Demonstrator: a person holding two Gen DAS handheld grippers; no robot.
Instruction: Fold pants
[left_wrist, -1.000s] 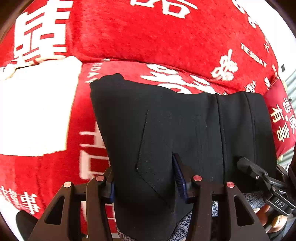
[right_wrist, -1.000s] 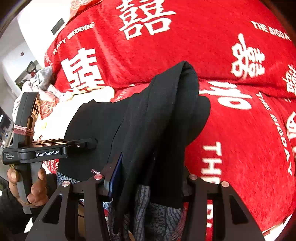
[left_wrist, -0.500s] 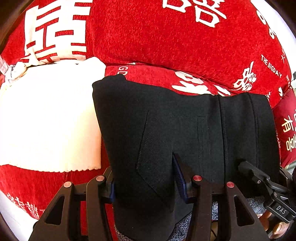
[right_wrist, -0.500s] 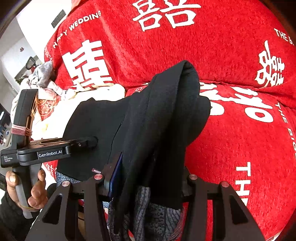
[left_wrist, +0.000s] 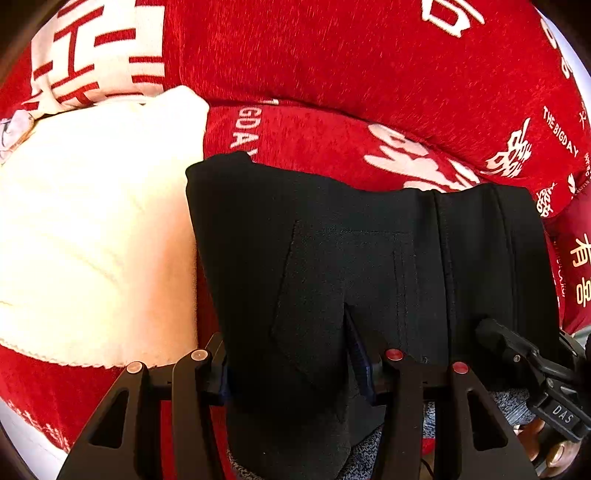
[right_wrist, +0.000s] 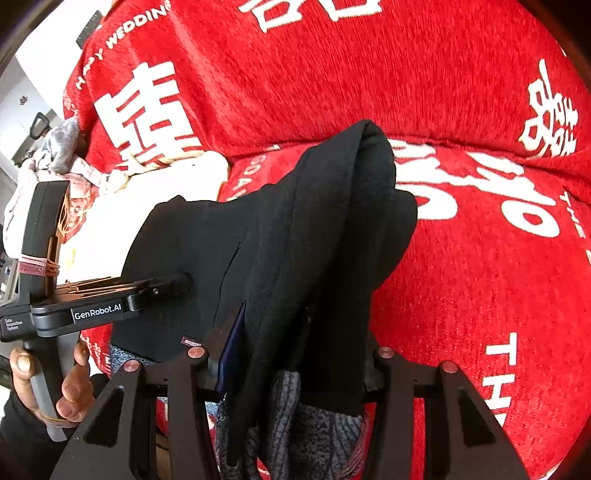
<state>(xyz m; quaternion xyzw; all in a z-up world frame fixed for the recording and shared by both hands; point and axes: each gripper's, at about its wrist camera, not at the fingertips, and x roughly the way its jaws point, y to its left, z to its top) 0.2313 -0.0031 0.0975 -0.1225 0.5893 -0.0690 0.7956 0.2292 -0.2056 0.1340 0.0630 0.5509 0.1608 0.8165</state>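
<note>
Pants: black trousers (left_wrist: 369, 266), folded into a thick bundle, held up between two handheld grippers over a red sofa cover (left_wrist: 332, 55) printed with white wedding characters.
Left gripper: the left gripper (left_wrist: 291, 365) is clamped on the near edge of the bundle, cloth packed between its fingers; a stitched pocket panel faces the camera.
Right gripper: the right gripper (right_wrist: 291, 354) pinches the other end, where several layers bunch and rise to a rounded fold; grey lining spills out beneath.
Position: the far edge of the pants appears to sit at or just above the seat cushion; contact cannot be confirmed.
Risk, slipping layers: the right-hand grip takes a thick, uneven stack, so an inner layer could slide out and undo the fold.
Risk, skew: if either end drops first, the bundle would likely land twisted or sag in the middle.
Risk, neighbour: a cream cloth (left_wrist: 92, 229) lies just beside the pants and could be caught under them.
Hidden: legs and waistband are lost in black fabric; fingertip pads are buried in cloth; fisheye edges cut off the sofa and the clutter at far left.
</note>
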